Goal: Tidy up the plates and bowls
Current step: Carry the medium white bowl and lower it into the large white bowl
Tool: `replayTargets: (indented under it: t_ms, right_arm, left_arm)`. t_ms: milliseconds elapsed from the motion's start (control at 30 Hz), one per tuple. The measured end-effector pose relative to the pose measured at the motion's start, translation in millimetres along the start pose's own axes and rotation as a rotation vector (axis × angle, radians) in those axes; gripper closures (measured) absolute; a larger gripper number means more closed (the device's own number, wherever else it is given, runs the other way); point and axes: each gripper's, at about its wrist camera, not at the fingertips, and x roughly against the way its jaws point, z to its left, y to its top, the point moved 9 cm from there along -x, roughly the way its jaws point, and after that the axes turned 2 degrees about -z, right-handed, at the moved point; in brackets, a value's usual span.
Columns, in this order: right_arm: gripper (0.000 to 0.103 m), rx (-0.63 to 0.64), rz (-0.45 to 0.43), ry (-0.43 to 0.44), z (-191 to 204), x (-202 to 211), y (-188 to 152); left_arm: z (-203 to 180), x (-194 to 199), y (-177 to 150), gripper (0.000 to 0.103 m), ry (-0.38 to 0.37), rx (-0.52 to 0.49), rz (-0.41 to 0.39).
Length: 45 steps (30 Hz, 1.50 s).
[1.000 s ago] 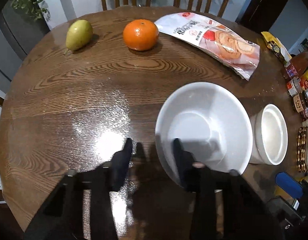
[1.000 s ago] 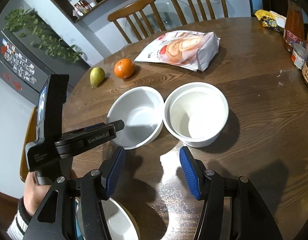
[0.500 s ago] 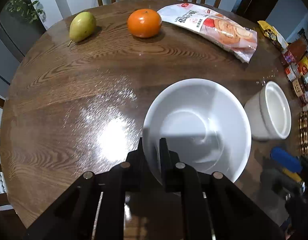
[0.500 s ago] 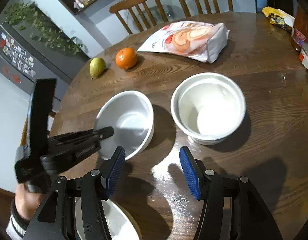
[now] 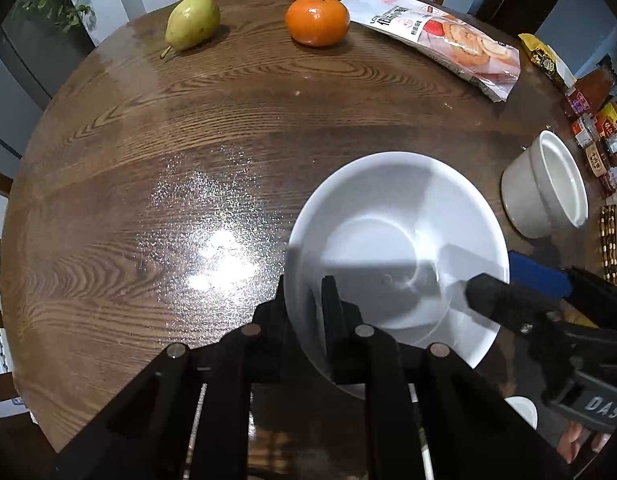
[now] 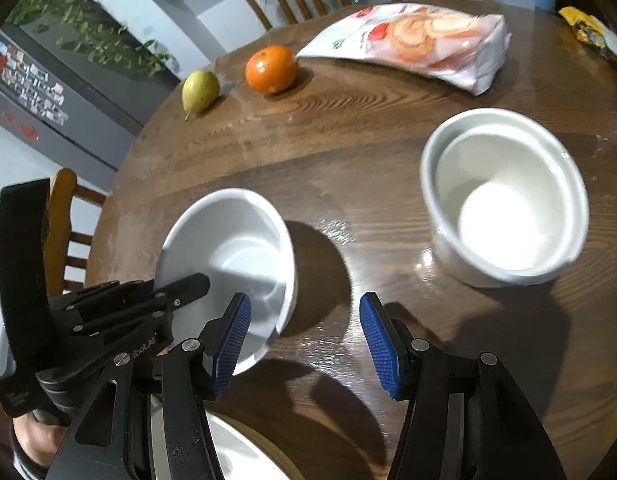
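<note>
On the table (image 5: 108, 184), left tool (image 5: 306, 300) pinches white bowl's (image 5: 396, 240) rim; right tool (image 6: 304, 336) half-open, empty.

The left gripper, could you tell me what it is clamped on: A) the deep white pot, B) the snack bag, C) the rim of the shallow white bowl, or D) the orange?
C: the left gripper has one finger inside and one outside the rim of the bowl, which looks tilted in the right wrist view.

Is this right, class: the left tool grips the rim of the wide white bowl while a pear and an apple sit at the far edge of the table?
One error: beside the pear sits an orange, not an apple, as the left wrist view shows. The left tool does grip the bowl.
</note>
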Motion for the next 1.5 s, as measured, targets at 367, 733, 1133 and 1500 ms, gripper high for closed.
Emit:
replayTargets:
  t_ms: [367,733,1133,1500]
  right_arm:
    - [0.085,-0.025,0.019,0.056,3.6,-9.0,-1.6]
    - [0.089,-0.008,-0.030,0.031,7.7,6.4,1.4]
    - [0.089,0.043,-0.174,0.008,19.3,74.4,-4.0]
    - [0.089,0.062,-0.183,0.018,24.6,101.1,-39.7]
  left_arm:
    - [-6.0,-2.0,-1.1,0.091,-0.028,0.013,-0.006]
    - [-19.7,21.4,6.7,0.092,-0.027,-0.006,-0.080]
    - [-39.9,77.6,-6.2,0.092,-0.035,-0.046,-0.234]
    - [-56.1,105.5,-40.7,0.092,-0.004,-0.073,-0.281]
